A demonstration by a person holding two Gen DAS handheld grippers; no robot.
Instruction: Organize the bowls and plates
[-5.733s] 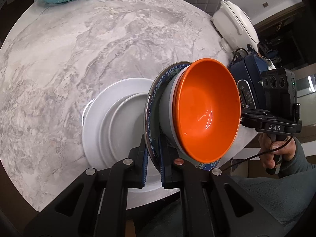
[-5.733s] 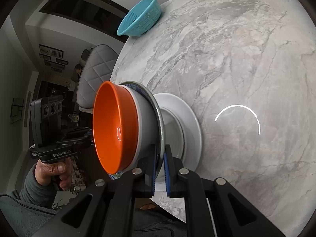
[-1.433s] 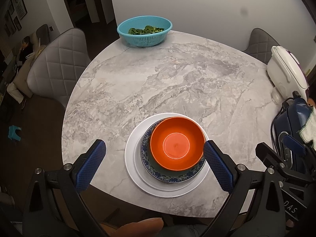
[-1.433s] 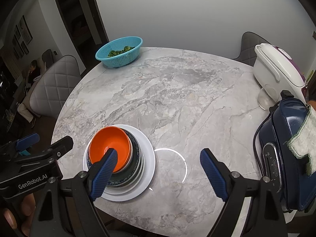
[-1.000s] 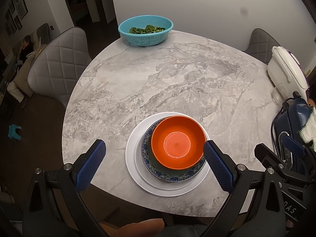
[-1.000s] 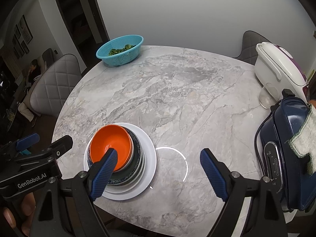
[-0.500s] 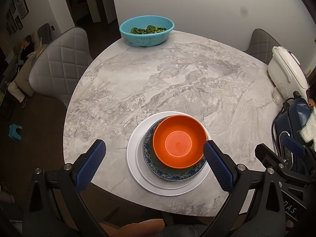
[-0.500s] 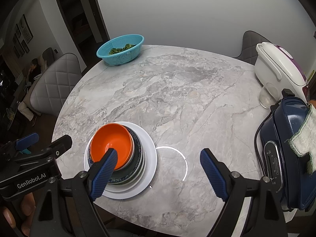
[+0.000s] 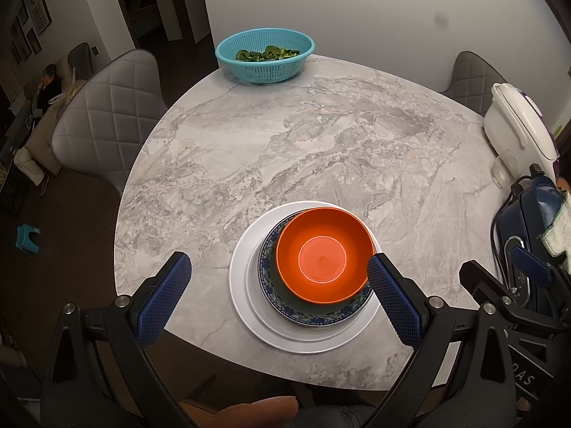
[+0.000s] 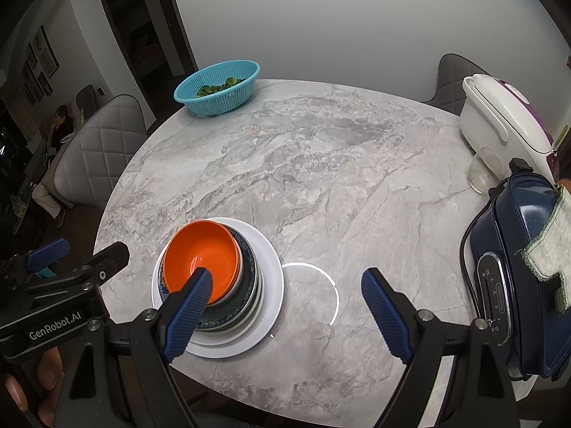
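An orange bowl (image 9: pixel 323 253) (image 10: pixel 203 255) rests on a blue-patterned plate (image 9: pixel 282 306) (image 10: pixel 246 260), and that plate lies on a large white plate (image 9: pixel 246 285) (image 10: pixel 271 274) near the front edge of the marble table (image 9: pixel 285 149) (image 10: pixel 321 178). My left gripper (image 9: pixel 278 271) hangs open above and in front of the stack, holding nothing. My right gripper (image 10: pixel 285 281) is open and empty too, raised over the table just right of the stack. In the right wrist view the left gripper (image 10: pixel 53 256) shows at the far left, gripped by a hand.
A teal basket of greens (image 9: pixel 264 55) (image 10: pixel 217 87) stands at the far edge. A white rice cooker (image 9: pixel 517 128) (image 10: pixel 506 121) and a navy appliance (image 10: pixel 517 267) with a cloth occupy the right side. Grey quilted chairs (image 9: pixel 107 114) surround the table. A person sits far left.
Earlier both grippers held the blue plate with the bowl tilted over the white plate. Now the stack lies flat, both grippers are open and pulled back. In the last second, only slight camera drift.
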